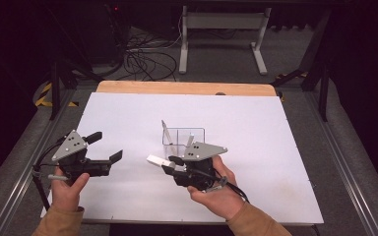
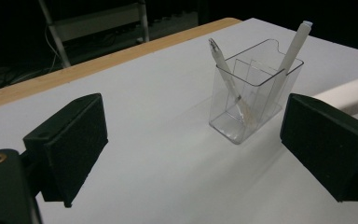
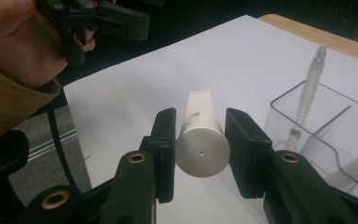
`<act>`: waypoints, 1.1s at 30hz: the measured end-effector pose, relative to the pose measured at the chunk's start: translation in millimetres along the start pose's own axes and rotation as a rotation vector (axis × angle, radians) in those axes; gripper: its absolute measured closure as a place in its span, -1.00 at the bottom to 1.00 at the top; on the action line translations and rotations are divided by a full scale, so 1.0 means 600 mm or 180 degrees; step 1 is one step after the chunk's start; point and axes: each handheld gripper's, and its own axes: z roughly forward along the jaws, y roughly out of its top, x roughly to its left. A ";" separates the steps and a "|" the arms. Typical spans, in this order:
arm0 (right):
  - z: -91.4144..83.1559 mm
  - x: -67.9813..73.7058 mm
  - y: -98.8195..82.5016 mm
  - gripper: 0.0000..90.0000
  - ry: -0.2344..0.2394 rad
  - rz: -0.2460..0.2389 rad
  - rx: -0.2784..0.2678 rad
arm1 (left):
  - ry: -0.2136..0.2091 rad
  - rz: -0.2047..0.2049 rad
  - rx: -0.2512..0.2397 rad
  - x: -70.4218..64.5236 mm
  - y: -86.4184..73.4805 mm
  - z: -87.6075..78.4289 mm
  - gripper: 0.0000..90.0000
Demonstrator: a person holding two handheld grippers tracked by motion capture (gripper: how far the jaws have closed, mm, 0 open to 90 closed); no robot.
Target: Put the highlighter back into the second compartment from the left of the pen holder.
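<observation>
A white tube with a round flat cap is clamped between the jaws of my right gripper, which is shut on it and held just above the table. Its flat tail points left. Behind it stands a clear plastic holder with two white pens leaning inside. My left gripper hovers at the left with its jaws wide apart and nothing between them, facing the holder.
A white sheet covers the table, with a wooden edge at the far side. Past the table are cables and a white metal stand on the floor. Metal rails run along both sides.
</observation>
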 end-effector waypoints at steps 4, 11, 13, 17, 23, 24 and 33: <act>-0.017 -0.014 0.012 0.46 -0.0021 0.0038 0.0028 | -0.0003 -0.0001 0.0004 0.000 0.000 0.000 -0.82; -0.039 -0.036 0.027 0.46 -0.0107 0.0086 0.0016 | -0.0002 -0.0004 0.0011 0.000 0.000 0.000 -0.82; -0.045 -0.043 0.032 0.46 -0.0153 0.0089 0.0016 | -0.0002 0.0006 0.0012 0.000 0.000 0.000 -0.82; -0.055 -0.059 0.041 0.46 -0.0245 0.0112 0.0043 | -0.0002 -0.0004 0.0010 -0.001 0.000 0.000 -0.82; -0.067 -0.081 0.050 0.46 -0.0385 0.0147 0.0048 | -0.0002 0.0009 0.0017 0.000 0.000 0.001 -0.82; -0.068 -0.084 0.052 0.46 -0.0415 0.0163 0.0050 | -0.0002 0.0007 0.0015 0.000 0.000 0.001 -0.82; -0.080 -0.109 0.063 0.46 -0.0568 0.0187 0.0101 | 0.0002 -0.0006 0.0012 -0.001 0.000 0.001 -0.82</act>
